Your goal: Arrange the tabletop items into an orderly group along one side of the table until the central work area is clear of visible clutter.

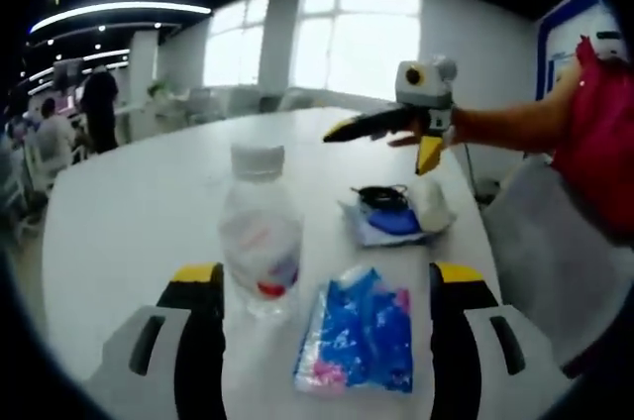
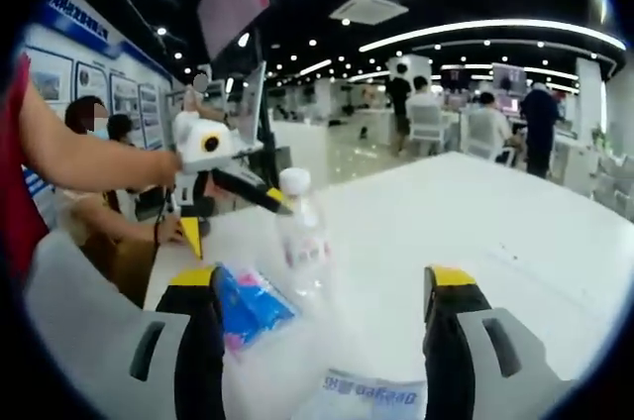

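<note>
A clear water bottle [image 1: 260, 232] with a white cap stands upright on the white table [image 1: 129, 212], just inside my left gripper's [image 1: 327, 276] left jaw. Beside it lies a blue and pink packet [image 1: 357, 333], flat between the jaws. The left gripper is open and holds nothing. Farther off is a small pile [image 1: 398, 208]: a black cable, a blue piece and a white piece. My right gripper [image 2: 319, 276] is open too, with the bottle [image 2: 302, 240] and the packet [image 2: 248, 303] ahead of it. A white packet with blue print [image 2: 369, 390] lies below its jaws.
A person's bare arm [image 1: 505, 123] with a red sleeve carries the right gripper above the table's far right edge. People stand and sit among chairs [image 2: 426, 123] beyond the table [image 2: 525, 222]. Another person [image 2: 99, 202] sits close to the table's left edge.
</note>
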{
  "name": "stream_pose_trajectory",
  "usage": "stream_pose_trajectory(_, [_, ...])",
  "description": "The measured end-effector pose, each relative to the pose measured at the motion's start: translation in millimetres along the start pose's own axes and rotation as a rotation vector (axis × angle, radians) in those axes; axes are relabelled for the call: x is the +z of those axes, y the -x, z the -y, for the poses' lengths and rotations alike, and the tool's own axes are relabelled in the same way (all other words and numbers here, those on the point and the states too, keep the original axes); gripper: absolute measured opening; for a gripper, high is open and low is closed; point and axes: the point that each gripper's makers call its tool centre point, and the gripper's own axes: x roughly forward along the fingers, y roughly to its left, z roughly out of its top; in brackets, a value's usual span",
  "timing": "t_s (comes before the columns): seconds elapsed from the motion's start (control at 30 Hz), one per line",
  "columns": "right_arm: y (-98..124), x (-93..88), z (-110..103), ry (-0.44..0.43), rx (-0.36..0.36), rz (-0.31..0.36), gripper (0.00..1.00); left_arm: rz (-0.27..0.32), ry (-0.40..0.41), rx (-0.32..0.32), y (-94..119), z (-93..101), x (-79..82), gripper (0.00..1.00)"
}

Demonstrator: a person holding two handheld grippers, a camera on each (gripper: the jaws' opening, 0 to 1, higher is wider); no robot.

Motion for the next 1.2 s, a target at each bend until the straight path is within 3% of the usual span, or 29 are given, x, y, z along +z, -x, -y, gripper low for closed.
stream_pose_trajectory(0.6, [104, -41.4, 16, -0.040, -0.142, -0.017, 0.81, 0.048, 0.025, 0.009, 19, 48.0, -6.4, 0.80])
stream_pose_trajectory(0.93, [146, -71.6, 4, -0.089, -0.193, -0.032, 0.81, 0.054, 0.020, -0.038, 17, 87.0, -8.9, 0.79])
stream_pose_trajectory(1.2, [176, -94.1, -17, -0.118, -0.213, -0.048, 0.81, 0.069, 0.009, -0.076, 8, 116.1, -4.0, 0.78])
